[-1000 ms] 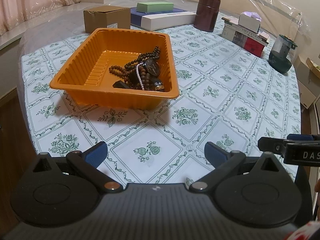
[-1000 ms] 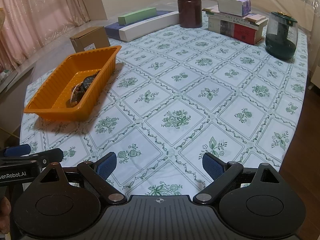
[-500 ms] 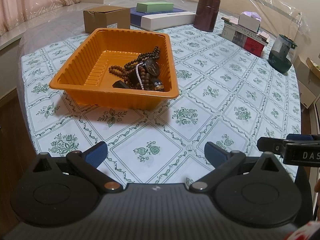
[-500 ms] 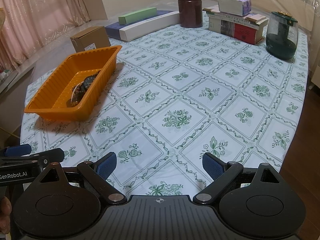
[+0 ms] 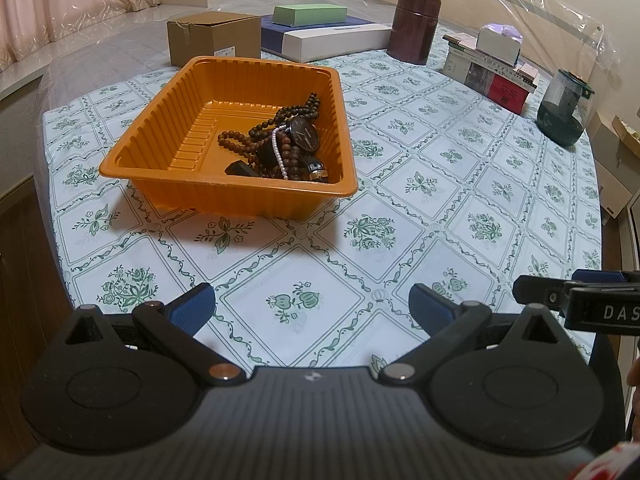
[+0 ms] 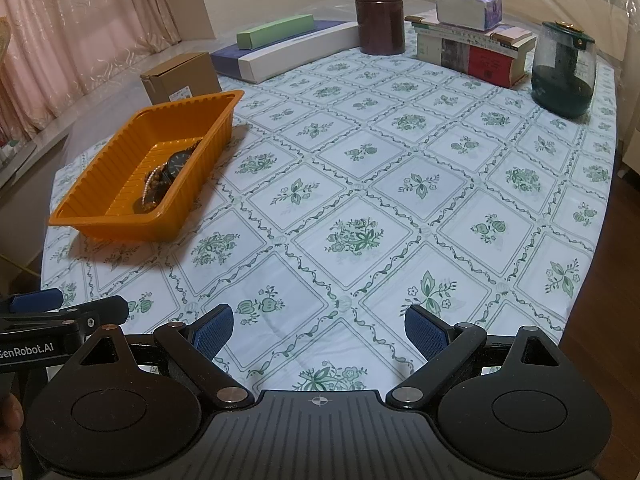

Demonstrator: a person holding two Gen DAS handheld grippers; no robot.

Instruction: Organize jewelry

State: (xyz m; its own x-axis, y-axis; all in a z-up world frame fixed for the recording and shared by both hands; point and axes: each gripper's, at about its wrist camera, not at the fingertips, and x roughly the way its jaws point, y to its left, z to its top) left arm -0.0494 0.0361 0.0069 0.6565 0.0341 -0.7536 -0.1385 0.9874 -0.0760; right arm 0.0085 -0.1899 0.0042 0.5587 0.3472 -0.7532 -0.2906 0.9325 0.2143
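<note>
An orange plastic tray (image 5: 160, 136) stands on the patterned tablecloth at centre left; it also shows in the right wrist view (image 6: 100, 200). In its near right corner lies a heap of jewelry (image 5: 280, 148): brown bead strings, a dark watch (image 5: 304, 138) and a white pearl strand; the heap also shows in the right wrist view (image 6: 166, 176). My left gripper (image 5: 312, 312) is open and empty, low near the table's front edge, well short of the tray. My right gripper (image 6: 318, 330) is open and empty, to the right of the left one.
At the back stand a cardboard box (image 5: 214, 42), a white and blue flat box with a green box on top (image 5: 320, 28), a dark brown canister (image 5: 414, 26), a stack of books with a tissue pack (image 5: 492, 68), and a green glass jar (image 5: 564, 108).
</note>
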